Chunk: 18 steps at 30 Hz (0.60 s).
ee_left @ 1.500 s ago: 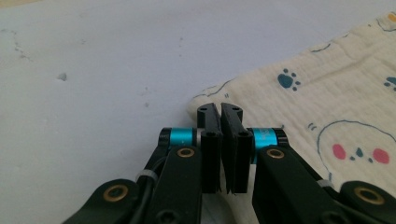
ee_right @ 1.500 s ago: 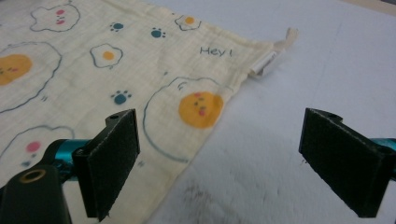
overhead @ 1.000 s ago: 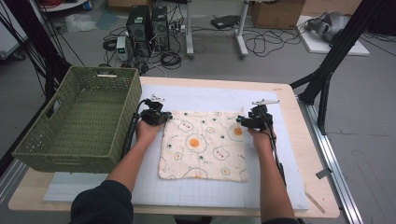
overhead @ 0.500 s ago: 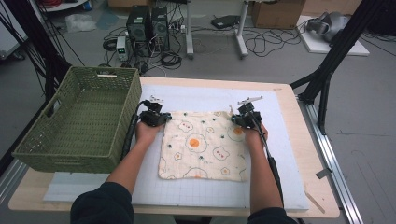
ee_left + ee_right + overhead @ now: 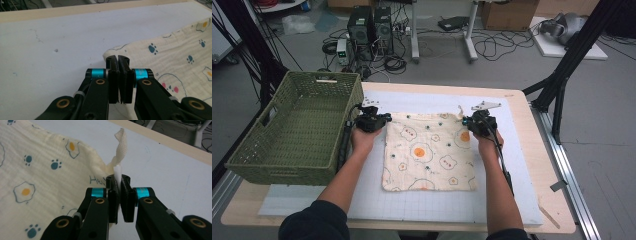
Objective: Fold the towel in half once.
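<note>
A cream cloth (image 5: 427, 155) printed with fried eggs and paw marks lies spread on the white mat (image 5: 512, 165). My left gripper (image 5: 384, 119) is at the cloth's far left corner, and in the left gripper view the gripper (image 5: 117, 58) is shut with the edge of the cloth (image 5: 175, 57) running in under its tips. My right gripper (image 5: 466, 121) is at the far right corner. In the right gripper view the gripper (image 5: 118, 178) is shut on that corner of the cloth (image 5: 45, 157), a white strip pinched between the pads. A twisted loop tag (image 5: 121, 142) stands up just beyond.
A large green woven basket (image 5: 297, 130) sits on the table's left, close beside my left hand. A thin wooden stick (image 5: 552, 217) lies near the front right corner of the table. Cables and computer cases (image 5: 372, 27) stand on the floor beyond the far edge.
My right gripper has shifted a little left and farther away, onto the cloth's far right corner, and closed on it. The cloth's far edge now sits slightly raised and taut between the two grippers.
</note>
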Tool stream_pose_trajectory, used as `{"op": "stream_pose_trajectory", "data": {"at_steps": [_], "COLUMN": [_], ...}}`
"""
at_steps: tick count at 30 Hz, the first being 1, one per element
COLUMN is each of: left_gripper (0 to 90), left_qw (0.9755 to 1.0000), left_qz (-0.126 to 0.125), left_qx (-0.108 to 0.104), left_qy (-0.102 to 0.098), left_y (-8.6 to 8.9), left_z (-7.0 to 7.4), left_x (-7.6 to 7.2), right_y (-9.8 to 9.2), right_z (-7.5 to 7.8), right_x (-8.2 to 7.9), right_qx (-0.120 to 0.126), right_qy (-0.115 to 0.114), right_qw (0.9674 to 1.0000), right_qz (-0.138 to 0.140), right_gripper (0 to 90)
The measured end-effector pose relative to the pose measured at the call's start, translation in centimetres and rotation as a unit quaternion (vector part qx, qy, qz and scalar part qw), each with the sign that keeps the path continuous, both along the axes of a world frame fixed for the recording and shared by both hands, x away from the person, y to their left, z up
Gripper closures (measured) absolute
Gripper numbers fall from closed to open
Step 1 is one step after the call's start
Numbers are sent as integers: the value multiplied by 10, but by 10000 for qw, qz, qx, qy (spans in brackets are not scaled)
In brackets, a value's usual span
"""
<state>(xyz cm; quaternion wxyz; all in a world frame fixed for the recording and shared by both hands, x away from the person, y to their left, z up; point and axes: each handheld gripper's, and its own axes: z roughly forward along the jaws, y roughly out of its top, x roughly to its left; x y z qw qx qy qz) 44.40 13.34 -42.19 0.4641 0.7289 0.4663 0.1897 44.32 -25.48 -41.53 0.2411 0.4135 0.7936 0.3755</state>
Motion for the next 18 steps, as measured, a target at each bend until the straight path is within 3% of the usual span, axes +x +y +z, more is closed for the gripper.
{"op": "stream_pose_trajectory", "data": {"at_steps": [6,8,11,16,18], "left_gripper": [865,865,865,866,866], "left_qw": [9997,9995,9994,9986,9986], "left_qz": [-227,-271,-300,-435,-508], "left_qx": [-38,-47,-133,-155,-85], "left_qy": [-63,-164,-102,-240,-125], "left_y": [-3,-3,1,4,4], "left_z": [12,14,11,3,3], "left_x": [-11,-17,-30,-54,-58], "right_y": [-2,-3,-6,-10,-9], "right_z": [2,3,5,4,6], "right_x": [-14,-18,-27,-47,-53], "right_qx": [-29,0,74,0,-56], "right_qy": [-76,-85,-118,-219,-169], "right_qw": [9998,9998,9996,9989,9985], "right_qz": [159,173,239,402,518], "right_gripper": [863,863,860,860,858]}}
